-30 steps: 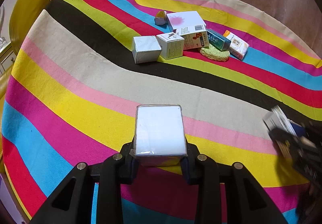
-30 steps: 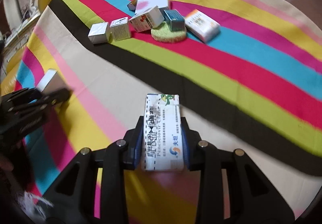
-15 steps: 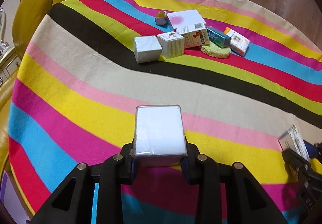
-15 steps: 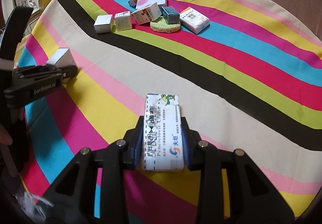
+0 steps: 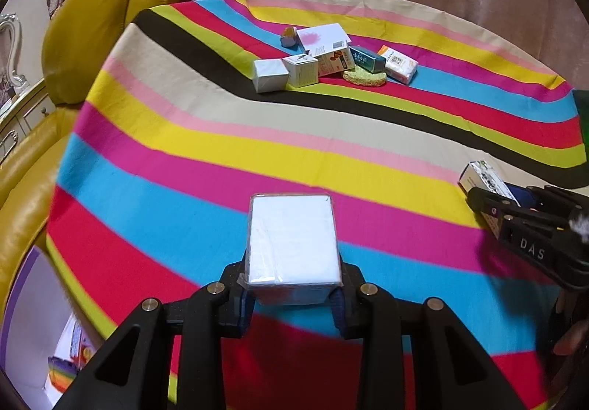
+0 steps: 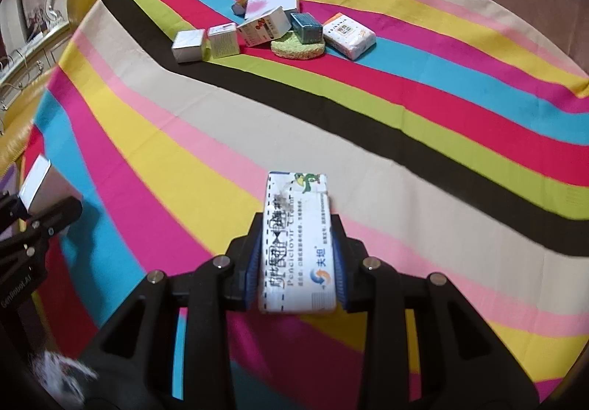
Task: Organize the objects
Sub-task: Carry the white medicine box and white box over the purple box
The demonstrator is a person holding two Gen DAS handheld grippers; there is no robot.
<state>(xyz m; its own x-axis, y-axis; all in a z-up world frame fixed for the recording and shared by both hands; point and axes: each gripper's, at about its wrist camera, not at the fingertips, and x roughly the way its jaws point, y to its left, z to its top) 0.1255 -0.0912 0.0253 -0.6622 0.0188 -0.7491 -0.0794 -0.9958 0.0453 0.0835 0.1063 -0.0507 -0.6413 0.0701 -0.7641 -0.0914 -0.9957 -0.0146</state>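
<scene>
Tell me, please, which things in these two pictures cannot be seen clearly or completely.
- Small item behind the pile, both views: too small to identify.
- Underside of the white box, left wrist view: hidden by the left tool.
- Cream carton, right wrist view: small print blurred.
- Things beside the yellow sofa, left wrist view: cut by the edge.

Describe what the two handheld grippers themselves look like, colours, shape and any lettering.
Both are matte black plastic. The left gripper and right gripper each have two angular, open-framed fingers joined by round silver rivets, with ribbed blue pads on the inner faces. White letters "DAS" mark the right one's side; white "GenRobot.AI" lettering marks the left's.
</scene>
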